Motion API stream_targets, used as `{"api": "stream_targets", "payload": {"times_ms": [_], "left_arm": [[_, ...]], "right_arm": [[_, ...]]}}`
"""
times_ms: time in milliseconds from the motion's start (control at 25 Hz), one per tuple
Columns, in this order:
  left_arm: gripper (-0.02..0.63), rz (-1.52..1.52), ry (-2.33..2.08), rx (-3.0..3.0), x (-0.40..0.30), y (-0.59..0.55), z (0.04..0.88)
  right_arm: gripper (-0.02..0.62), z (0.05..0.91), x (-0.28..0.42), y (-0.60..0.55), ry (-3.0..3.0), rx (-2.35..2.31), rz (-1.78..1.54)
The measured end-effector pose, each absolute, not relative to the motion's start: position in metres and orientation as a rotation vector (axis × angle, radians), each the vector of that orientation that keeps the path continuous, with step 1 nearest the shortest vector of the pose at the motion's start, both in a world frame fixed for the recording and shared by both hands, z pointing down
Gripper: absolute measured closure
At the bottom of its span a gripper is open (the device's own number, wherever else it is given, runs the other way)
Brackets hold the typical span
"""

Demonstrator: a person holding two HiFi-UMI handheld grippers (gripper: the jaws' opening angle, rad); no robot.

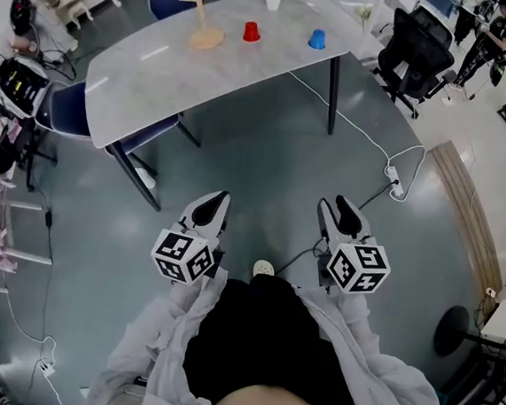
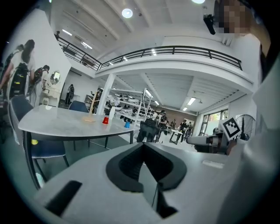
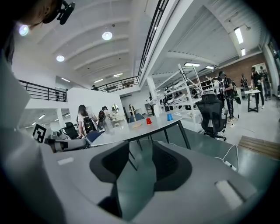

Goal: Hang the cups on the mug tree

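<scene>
Approach step, nothing hung yet: on the table [image 1: 157, 90] well ahead of us stand the mug tree [image 1: 202, 14], bare, then the red cup [image 1: 251, 32], then the blue cup [image 1: 317, 39], each apart from the next. Our left gripper [image 1: 219, 203] is clenched on nothing and our right gripper [image 1: 335, 207] stands part open and empty, both over the floor short of the table. Next we judge we must close in and get jaws round a cup, likely the red one nearest the tree.

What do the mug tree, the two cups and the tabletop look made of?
The mug tree: light matt wood, tan pole and base. The red cup and blue cup: likely plastic, solid bright colour; too small to be sure. The tabletop: pale grey, faint veining, probably laminate.
</scene>
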State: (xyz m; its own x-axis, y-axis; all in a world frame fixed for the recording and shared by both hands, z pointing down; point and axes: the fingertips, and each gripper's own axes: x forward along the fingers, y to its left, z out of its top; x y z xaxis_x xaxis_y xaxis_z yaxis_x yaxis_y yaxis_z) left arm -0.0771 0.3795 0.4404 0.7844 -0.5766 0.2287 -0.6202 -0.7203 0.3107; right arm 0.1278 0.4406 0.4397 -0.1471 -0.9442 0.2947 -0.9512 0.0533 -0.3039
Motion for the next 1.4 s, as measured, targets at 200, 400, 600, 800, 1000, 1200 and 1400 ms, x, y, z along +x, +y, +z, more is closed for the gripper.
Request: {"api": "stream_targets", "payload": {"times_ms": [200,400,600,800,1000,1200,1400], "left_arm": [[0.609,0.178,-0.939,2.567,-0.076,0.383,0.451],[0.609,0.192,-0.988,2.508,-0.087,0.382,0.464],[0.609,0.203,-0.99,2.501,-0.082,0.363,0.47],[0.609,0.213,-0.96,2.531,-0.066,0.325,0.466],[0.609,0.192,-0.942,2.552,-0.053,0.278,0.455],[0.609,0.221,-0.923,2.548,-0.045,0.224,0.453],[0.609,0.231,-0.915,2.564,-0.043,0.163,0.443]], "right_arm": [[0.431,0.45,0.131,0.428,-2.281,1.999,0.705],[0.43,0.459,0.13,0.419,-2.285,1.963,0.729],[0.428,0.46,0.133,0.399,-2.298,1.958,0.725],[0.429,0.458,0.138,0.368,-2.303,1.959,0.728],[0.428,0.452,0.146,0.323,-2.3,1.963,0.722],[0.428,0.445,0.152,0.27,-2.292,1.976,0.738],[0.428,0.435,0.154,0.209,-2.297,1.991,0.729]]}}
